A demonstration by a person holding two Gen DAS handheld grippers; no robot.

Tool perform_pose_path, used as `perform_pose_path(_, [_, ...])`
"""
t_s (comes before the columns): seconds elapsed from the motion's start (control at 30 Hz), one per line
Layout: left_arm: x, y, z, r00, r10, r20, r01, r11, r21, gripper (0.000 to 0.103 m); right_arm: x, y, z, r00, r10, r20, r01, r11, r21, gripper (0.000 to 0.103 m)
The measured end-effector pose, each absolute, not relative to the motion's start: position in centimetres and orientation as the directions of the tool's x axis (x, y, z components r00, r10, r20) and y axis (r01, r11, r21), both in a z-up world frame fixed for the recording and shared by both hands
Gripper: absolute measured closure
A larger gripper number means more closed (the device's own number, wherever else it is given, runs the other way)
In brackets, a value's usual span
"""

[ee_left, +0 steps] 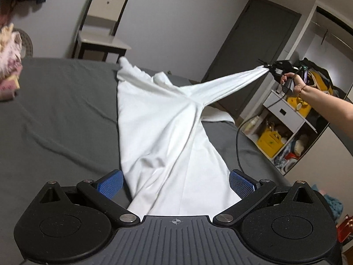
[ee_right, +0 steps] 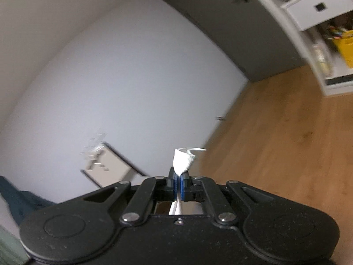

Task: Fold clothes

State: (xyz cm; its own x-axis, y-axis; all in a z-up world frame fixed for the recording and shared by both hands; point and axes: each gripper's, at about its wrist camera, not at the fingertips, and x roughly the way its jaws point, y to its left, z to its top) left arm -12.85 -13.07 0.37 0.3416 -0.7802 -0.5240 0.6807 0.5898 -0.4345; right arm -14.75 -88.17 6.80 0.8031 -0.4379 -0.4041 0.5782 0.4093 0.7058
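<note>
White shirt [ee_left: 167,119] between left tool [ee_left: 176,183] pads

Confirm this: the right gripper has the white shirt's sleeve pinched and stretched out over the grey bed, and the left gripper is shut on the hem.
Not quite. The left gripper is open; the left wrist view shows its blue pads spread either side of the white shirt. The right gripper does pinch the sleeve above the grey bed.

Left wrist view is looking low across the bed [ee_left: 55,114], close, toward the far wall. Right wrist view is facing wall and floor [ee_right: 286,132]. Both are sharing the white garment [ee_left: 167,128].
</note>
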Motion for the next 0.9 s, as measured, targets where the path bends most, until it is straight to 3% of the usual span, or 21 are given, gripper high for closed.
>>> perform_pose_path(0.33, [-13.7, -16.0, -1.4, 0.245, -0.784, -0.571, 0.712, 0.545, -0.443, 0.000, -17.7, -92.0, 3.7, 0.774, -0.499, -0.389, 0.587, 0.334, 0.738, 0.100])
perform_pose_path(0.77, [-14.9, -18.5, -2.5, 0.160, -0.803, -0.573, 0.729, 0.488, -0.480, 0.000, -16.5, -91.8, -1.4, 0.699, -0.408, -0.587, 0.715, 0.396, 0.577, 0.099])
perform_pose_path(0.9, [-15.4, -18.9, -1.9, 0.178, -0.801, -0.571, 0.748, 0.487, -0.451, 0.000, -15.9, -91.5, -2.8, 0.655, -0.383, -0.652, 0.751, 0.426, 0.504, 0.094])
